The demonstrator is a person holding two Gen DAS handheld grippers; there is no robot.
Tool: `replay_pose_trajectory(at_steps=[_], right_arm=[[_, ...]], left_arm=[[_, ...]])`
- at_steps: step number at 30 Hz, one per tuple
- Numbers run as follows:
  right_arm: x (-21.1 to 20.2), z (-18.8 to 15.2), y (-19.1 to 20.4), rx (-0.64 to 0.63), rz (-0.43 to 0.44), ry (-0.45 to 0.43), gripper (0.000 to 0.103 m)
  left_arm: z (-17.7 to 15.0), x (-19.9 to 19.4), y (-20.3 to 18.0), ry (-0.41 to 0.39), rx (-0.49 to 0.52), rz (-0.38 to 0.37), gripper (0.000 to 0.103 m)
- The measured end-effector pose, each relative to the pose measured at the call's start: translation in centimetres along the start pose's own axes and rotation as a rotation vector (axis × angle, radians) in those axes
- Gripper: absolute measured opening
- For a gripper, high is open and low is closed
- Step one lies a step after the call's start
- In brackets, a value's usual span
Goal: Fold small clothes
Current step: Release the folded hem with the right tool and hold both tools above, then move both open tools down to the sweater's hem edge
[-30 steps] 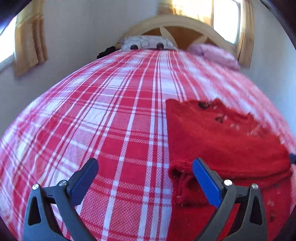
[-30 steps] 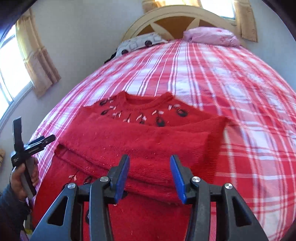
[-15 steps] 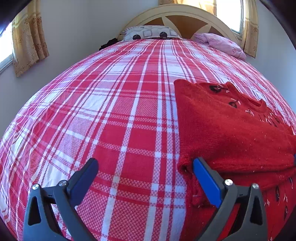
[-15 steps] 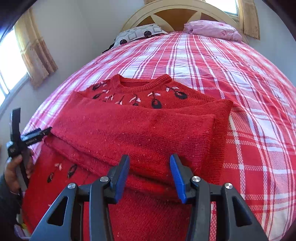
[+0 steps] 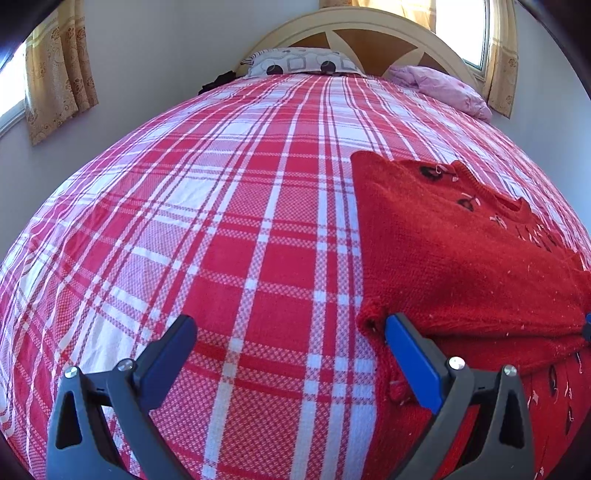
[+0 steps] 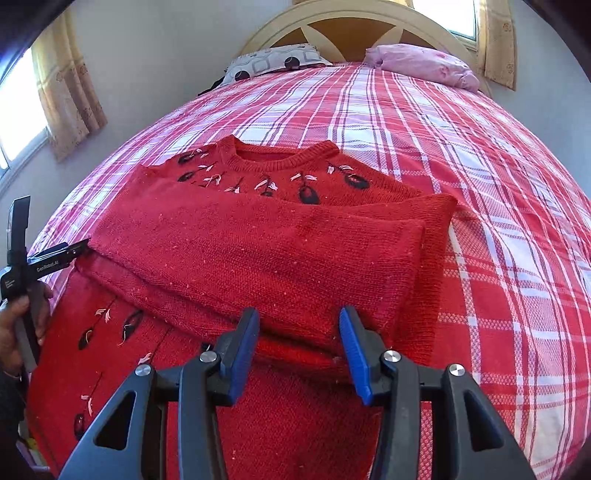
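Note:
A red knit sweater with black and pink embroidery lies on the plaid bed, both sleeves folded across its body. In the left wrist view the sweater fills the right side. My left gripper is open wide at the sweater's left edge, its right finger by the folded sleeve's cuff. The left gripper also shows in the right wrist view, touching the sweater's left side. My right gripper is open and empty, just above the folded sleeves near the sweater's middle.
The red and white plaid bedspread covers the whole bed. A patterned pillow and a pink pillow lie by the wooden headboard. Curtained windows are on the left and back walls.
Both grippers have dropped lower and closer to the sweater. The left gripper has shifted toward the sweater's left edge. The sweater itself has not moved.

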State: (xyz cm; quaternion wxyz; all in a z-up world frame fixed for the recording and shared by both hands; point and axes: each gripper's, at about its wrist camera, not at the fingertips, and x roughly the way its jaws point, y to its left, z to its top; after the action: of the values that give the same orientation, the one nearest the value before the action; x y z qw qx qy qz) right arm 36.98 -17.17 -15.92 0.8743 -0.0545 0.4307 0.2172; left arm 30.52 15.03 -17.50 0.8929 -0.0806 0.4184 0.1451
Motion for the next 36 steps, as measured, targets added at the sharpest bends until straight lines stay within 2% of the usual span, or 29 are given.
replay_pose_trajectory(at_steps=[8,11,15,18,23,28,31,34,36], right_arm=[[-2.5,-0.2,0.1,-0.003,0.009,-0.09,0.047],[-0.6,-0.3,-0.3,-0.001,-0.004,-0.027,0.047],[-0.9,0.0,0.2,-0.008,-0.01,-0.041,0.047],[-0.7,-0.2,0.3,-0.02,-0.019,-0.011,0.047],[-1.6,-1.0,0.2,-0.034,0.001,-0.037,0.047],[-4.2,-2.0,-0.1,0.043,0.02,-0.076,0.047],[-4.2,-3.6,0.1,0.04,-0.028,-0.018,0.047],[-5.1,-5.3,0.6,0.009,-0.052,-0.023,0.047],[-5.9,-6.1,0.8,0.018,-0.038,-0.021,0.047]], left_arm=[[-0.2,0.1,0.5,0.017,-0.023,-0.03,0.103],[-0.2,0.2,0.4,0.017,-0.018,-0.025,0.103],[-0.2,0.2,0.4,0.016,-0.018,-0.024,0.103],[-0.2,0.2,0.4,0.018,-0.018,-0.025,0.103],[-0.5,-0.1,0.7,0.014,-0.027,-0.044,0.103],[-1.0,-1.4,1.7,-0.005,-0.067,-0.105,0.103],[-1.8,-2.7,1.6,-0.013,-0.049,-0.102,0.103],[-3.0,-4.0,0.9,-0.009,-0.004,-0.084,0.103],[-3.8,-4.7,0.4,-0.009,0.028,-0.07,0.103]])
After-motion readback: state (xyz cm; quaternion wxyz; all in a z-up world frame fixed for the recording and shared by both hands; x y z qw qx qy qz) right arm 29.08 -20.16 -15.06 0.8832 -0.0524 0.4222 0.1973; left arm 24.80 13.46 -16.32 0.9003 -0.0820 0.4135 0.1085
